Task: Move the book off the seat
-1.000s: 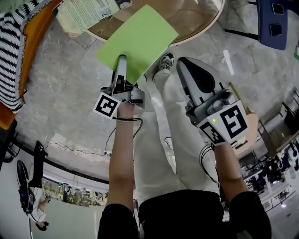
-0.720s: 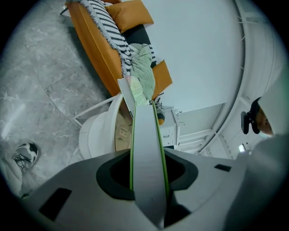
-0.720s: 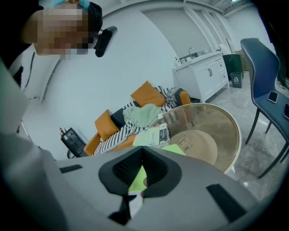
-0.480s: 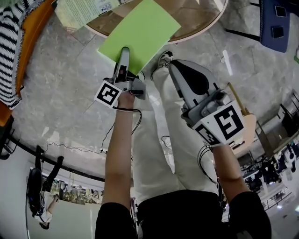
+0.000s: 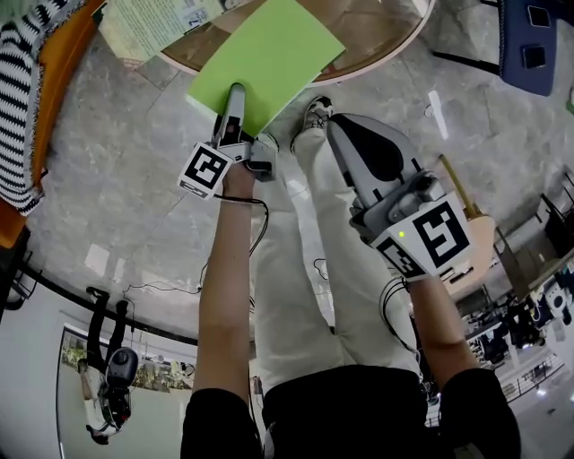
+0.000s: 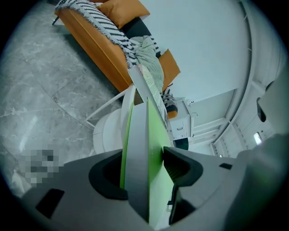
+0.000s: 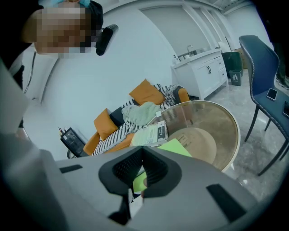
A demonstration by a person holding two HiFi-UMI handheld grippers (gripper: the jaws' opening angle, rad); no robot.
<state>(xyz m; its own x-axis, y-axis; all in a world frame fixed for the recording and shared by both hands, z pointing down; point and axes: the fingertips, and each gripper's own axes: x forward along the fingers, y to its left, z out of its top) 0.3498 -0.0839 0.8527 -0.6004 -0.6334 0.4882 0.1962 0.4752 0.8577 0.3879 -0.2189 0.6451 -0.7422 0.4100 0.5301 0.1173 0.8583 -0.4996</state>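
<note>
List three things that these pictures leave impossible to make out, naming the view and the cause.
- Print on the booklet: head view, too small and cut by the top edge.
- Cover of the green book: left gripper view, seen edge-on.
- Most of the sofa: head view, cut by the left edge and draped by the striped blanket.

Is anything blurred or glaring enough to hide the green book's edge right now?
Head view: sharp, evenly lit, fisheye-bent at the rim; green book clear. Left gripper view: book's near edge soft, dark corners. Right gripper view: sheen on the glass table.
</note>
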